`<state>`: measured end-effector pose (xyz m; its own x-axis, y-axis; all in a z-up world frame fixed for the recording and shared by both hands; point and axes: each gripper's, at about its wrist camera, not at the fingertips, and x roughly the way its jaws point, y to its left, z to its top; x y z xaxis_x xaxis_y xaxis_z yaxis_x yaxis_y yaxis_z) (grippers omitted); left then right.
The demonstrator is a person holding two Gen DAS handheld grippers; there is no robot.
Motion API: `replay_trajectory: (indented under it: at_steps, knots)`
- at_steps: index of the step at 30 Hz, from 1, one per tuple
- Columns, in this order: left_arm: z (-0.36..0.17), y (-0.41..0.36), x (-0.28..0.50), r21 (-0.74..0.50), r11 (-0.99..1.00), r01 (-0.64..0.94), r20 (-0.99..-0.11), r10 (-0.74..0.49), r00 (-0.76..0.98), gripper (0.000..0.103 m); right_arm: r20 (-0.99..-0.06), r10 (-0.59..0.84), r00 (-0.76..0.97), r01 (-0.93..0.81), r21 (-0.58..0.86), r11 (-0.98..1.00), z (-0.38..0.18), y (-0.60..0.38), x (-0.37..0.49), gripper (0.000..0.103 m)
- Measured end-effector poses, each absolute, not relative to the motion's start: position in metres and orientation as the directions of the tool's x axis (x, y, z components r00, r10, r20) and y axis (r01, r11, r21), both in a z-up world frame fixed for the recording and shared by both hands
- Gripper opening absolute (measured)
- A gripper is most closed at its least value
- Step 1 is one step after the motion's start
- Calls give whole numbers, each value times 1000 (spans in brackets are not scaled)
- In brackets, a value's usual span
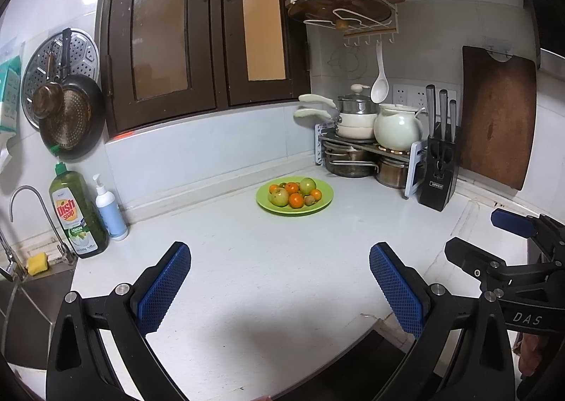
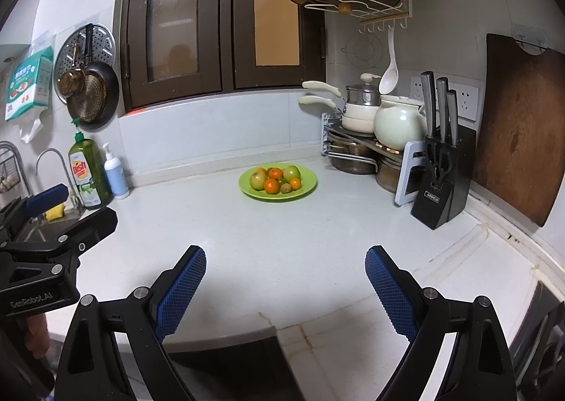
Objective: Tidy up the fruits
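Observation:
A green plate [image 1: 325, 192] stands on the white counter near the back wall and holds green apples [image 1: 279, 196], several oranges [image 1: 296, 200] and a small brown fruit [image 1: 310, 200]. The plate also shows in the right wrist view [image 2: 307, 179]. My left gripper [image 1: 280, 266] is open and empty, well short of the plate. My right gripper [image 2: 285, 272] is open and empty, also well short of it. The right gripper shows at the right edge of the left wrist view [image 1: 494, 242]. The left gripper shows at the left edge of the right wrist view [image 2: 63, 206].
A pot rack [image 1: 367, 150] with pans and a pale teapot [image 1: 397, 127] fills the back right corner. A black knife block [image 1: 438, 175] and a wooden cutting board [image 1: 498, 118] stand right of it. Dish soap [image 1: 76, 217], a pump bottle [image 1: 109, 206] and a sink [image 1: 31, 295] are at the left.

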<state>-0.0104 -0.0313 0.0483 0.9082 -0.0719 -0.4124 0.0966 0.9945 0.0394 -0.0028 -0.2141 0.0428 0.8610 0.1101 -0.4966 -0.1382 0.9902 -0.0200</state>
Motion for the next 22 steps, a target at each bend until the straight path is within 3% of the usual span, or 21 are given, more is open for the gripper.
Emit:
replay_trajectory:
  at_steps: [22]
  knots:
    - [48,-34,-4,44,993,107,-420,-79,904,103,-500,102,860,-130,-22,991,45,-217,-2,92]
